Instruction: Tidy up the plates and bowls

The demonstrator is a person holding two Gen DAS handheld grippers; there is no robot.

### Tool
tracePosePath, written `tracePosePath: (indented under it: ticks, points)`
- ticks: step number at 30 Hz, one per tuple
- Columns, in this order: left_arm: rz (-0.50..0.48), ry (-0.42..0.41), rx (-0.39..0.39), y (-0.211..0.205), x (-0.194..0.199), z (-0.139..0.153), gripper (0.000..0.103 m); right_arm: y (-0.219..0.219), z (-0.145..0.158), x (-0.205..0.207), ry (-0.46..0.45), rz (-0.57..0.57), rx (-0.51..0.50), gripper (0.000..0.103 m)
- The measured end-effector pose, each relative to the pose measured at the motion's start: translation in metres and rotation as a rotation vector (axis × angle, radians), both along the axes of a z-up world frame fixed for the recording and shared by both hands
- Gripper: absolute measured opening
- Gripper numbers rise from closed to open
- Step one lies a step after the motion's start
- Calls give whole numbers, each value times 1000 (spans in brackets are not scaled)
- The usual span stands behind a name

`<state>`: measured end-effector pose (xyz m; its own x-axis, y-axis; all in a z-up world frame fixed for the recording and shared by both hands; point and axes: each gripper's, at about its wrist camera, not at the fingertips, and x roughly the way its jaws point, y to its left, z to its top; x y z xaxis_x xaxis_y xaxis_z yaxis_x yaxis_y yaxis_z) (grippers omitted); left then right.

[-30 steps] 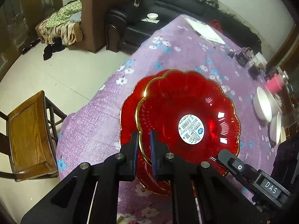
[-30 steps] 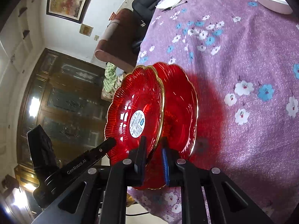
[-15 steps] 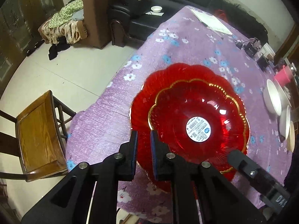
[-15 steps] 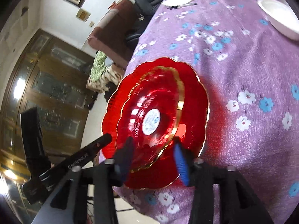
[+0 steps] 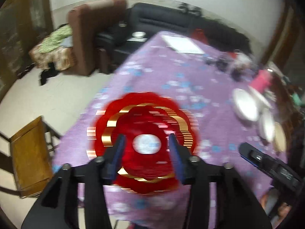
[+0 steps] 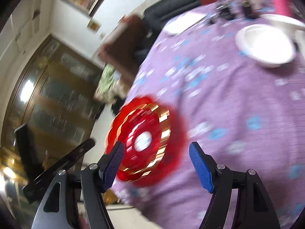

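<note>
Two red scalloped glass plates with gold rims lie stacked (image 5: 144, 129) on the purple flowered tablecloth, near the table's corner; the top one has a white sticker in its middle. The stack also shows in the right wrist view (image 6: 144, 139). My left gripper (image 5: 146, 141) is open and empty, raised above the stack. My right gripper (image 6: 156, 152) is open and empty, also pulled back from the plates. Both views are blurred by motion.
Several white bowls and plates (image 5: 246, 105) lie at the table's right side, one also in the right wrist view (image 6: 265, 44). A pink cup (image 5: 261, 80), small gadgets and a white paper (image 5: 183, 43) sit further back. A wooden chair (image 5: 26, 156) stands left of the table.
Both grippers let go of the upper red plate, which now rests on the lower one. Both opened wide and drew back and up from the stack.
</note>
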<state>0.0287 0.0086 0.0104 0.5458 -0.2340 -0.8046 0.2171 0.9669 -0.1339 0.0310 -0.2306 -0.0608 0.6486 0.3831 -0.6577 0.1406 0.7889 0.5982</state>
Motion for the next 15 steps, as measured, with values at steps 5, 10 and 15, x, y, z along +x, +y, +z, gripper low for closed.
tracePosePath:
  ticks: [5,10,15]
  points:
    - [-96,36,-34,-65,3,0,56,-77,-6,-33,-22,-170,18,73]
    - [-212,101,-43,-149,0,-11,56,-150,-17,-70,-46,-295,26,74]
    - [-352,165,-24,-234,-20,-21,56,-232,-13,-121,-69,-455,1,74]
